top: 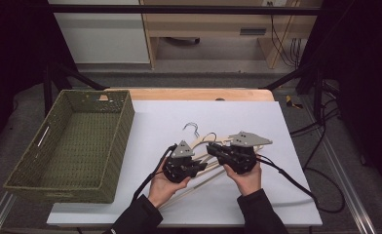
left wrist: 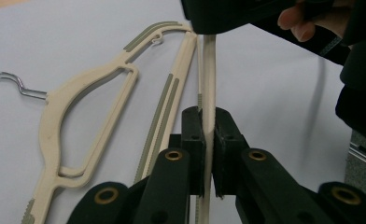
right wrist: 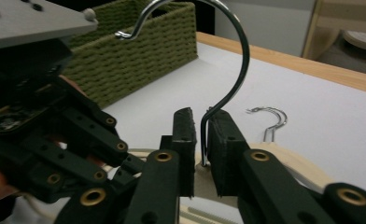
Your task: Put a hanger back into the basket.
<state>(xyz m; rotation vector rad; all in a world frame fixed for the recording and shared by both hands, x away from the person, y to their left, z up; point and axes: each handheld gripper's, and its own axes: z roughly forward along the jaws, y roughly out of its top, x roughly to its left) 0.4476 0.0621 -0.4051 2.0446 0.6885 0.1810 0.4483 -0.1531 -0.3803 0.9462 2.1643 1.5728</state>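
Carefully: mid-frame in the high view, the left gripper (left wrist: 208,154) pinches the hanger (left wrist: 209,74) bar, while the right gripper (right wrist: 200,149) loosely straddles its hook (right wrist: 232,70); lift level toward the basket (top: 111,141) at left.

A white-topped table (top: 257,117) carries a green woven basket (top: 77,141) and seemingly 2 cream hangers (top: 201,142).

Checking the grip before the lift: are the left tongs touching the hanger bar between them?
Touching. In the left gripper view, both pads of the left tongs press flat on the cream hanger bar, with no gap either side.
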